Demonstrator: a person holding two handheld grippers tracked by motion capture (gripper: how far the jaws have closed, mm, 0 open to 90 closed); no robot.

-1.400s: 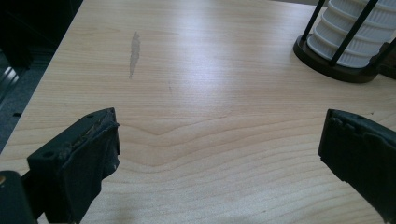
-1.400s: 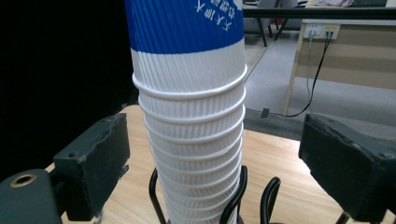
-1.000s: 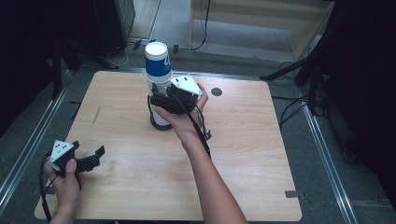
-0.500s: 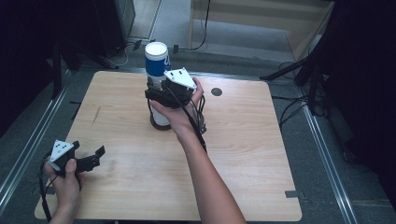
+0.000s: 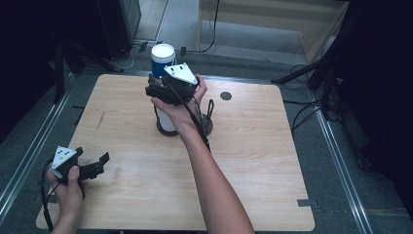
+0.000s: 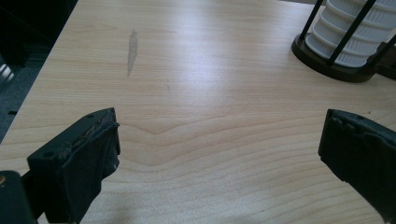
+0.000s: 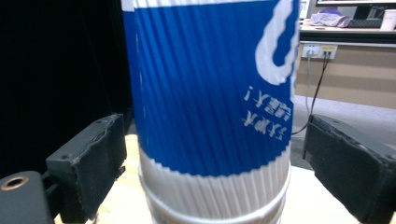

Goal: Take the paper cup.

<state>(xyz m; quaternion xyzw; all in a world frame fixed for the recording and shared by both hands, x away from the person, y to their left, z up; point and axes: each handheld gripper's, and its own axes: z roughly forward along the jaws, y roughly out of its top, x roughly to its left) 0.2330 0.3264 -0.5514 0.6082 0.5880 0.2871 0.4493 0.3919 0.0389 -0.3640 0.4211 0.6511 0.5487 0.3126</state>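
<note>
Cup: blue cup point(image 7: 210, 93) tops the stack at table point(image 5: 253, 161) 12 o'clock | Your right claw point(image 7: 210, 158): open around it, not squeezing | Your left claw point(image 6: 219, 154): open, 8 o'clock | Left: grab, lift.

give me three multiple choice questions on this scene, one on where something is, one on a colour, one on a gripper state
1. Where does the left gripper sit?
A. near the table's front left corner
B. on top of the cup stack
C. at the table's far right edge

2. What colour is the printed band on the top cup?
A. red
B. blue
C. green

3. How does the right gripper stand at the cup stack?
A. open, a jaw on either side
B. shut below it
C. shut above it

Answers: 1 A, the high view shows it low and left over the table. 2 B, blue with white print. 3 A, the right gripper view shows gaps on both sides.
</note>
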